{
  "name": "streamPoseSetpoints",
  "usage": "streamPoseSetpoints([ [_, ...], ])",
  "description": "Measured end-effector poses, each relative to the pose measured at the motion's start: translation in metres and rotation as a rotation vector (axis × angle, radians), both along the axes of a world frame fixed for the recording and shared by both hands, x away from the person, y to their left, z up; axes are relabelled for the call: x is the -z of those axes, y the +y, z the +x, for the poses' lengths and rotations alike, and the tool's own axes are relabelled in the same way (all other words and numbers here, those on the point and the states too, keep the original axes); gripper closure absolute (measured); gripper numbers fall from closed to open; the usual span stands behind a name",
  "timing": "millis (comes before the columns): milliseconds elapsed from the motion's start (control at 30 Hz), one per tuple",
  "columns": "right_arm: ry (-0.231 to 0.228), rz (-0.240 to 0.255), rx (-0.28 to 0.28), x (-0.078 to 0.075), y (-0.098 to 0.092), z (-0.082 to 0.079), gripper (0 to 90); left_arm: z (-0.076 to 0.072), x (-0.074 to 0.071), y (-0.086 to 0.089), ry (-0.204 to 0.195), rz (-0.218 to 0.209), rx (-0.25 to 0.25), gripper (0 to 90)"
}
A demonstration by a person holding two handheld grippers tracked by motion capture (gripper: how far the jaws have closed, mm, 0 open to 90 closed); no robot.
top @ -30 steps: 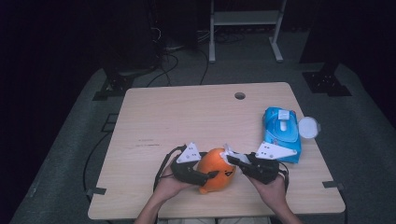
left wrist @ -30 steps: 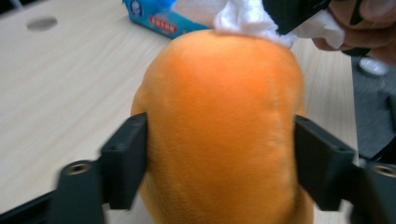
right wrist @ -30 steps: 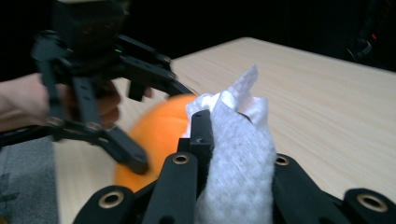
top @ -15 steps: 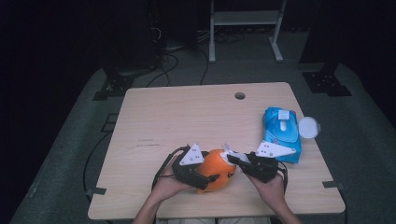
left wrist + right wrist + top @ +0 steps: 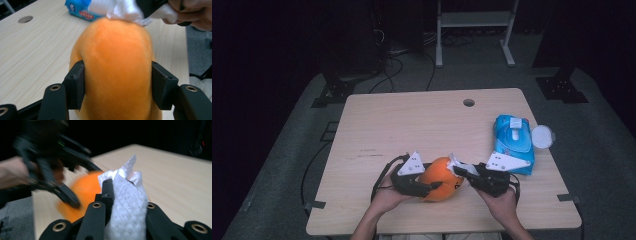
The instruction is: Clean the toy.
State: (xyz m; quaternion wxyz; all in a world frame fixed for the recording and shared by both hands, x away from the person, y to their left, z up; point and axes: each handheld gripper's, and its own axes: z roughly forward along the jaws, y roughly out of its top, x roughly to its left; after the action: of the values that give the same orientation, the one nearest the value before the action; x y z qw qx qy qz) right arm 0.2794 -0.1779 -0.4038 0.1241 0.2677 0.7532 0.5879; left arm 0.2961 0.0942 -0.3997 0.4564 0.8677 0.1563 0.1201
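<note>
An orange plush toy (image 5: 441, 179) rests near the table's front edge, between the two hands. My left gripper (image 5: 432, 178) comes at it from the left. In the left gripper view the jaws have just been closing, and both pads now press into the orange plush toy (image 5: 117, 57) held in my left gripper (image 5: 117, 75). My right gripper (image 5: 458, 171) is shut on a crumpled white wipe (image 5: 453, 162) and holds it against the toy's upper right side. The right gripper view has the white wipe (image 5: 128, 202) pinched in my right gripper (image 5: 122, 185), with the orange plush toy (image 5: 85, 190) blurred behind it.
A blue pack of wipes (image 5: 512, 142) lies at the right of the wooden table (image 5: 412, 125), with a round white lid (image 5: 542, 136) beside it at the table's edge. A cable hole (image 5: 469, 102) sits at the back. Dark floor and stands surround the table.
The orange toy has turned in place and looks rounder. The left gripper has shifted a little around it and now grips its sides. The right gripper with the wipe has barely moved.
</note>
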Motion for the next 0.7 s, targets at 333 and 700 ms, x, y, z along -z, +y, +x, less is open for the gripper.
streamPoseSetpoints([
  [333,0.097,0.011,0.051,0.021,-0.006,0.013,79.7,0.001,0.009,-0.004,0.019,0.019,-0.019,22.9],
  [700,0.06,-0.013,0.02,0.02,0.004,0.007,79.5,0.002,0.006,-0.004,0.025,0.001,0.0,27.9],
])
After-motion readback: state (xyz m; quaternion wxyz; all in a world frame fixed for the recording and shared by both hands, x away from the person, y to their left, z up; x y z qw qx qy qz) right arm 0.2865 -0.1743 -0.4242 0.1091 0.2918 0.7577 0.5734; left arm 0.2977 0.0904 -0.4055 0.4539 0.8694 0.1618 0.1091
